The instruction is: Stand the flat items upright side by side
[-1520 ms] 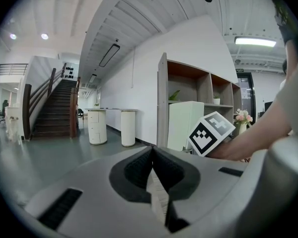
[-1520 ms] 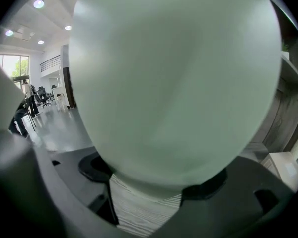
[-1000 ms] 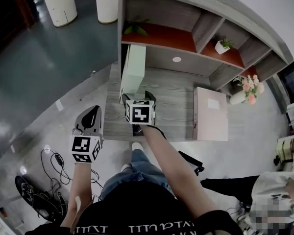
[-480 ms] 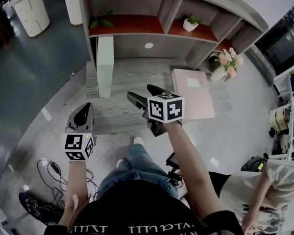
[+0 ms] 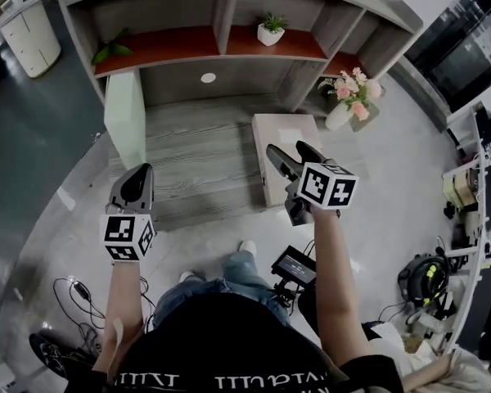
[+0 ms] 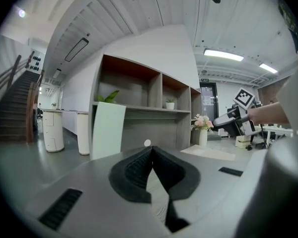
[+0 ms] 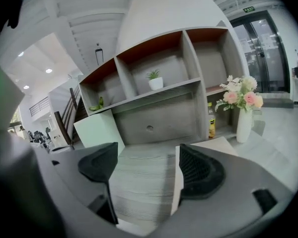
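The right hand-held gripper (image 5: 288, 151) has swung from mid-shelf to the near end of the pale pink flat box (image 5: 282, 129) — jaws wide, empty, perhaps just above it. That box lies flat on the grey wood-grain shelf base (image 5: 196, 150). The pale green flat box (image 5: 124, 117) stands upright at the left. The left hand-held gripper (image 5: 137, 177) stays closed — holding nothing.

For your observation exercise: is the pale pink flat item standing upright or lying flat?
Lying flat: the pink item shows its broad face up on the wooden platform, while the green item stands on edge.
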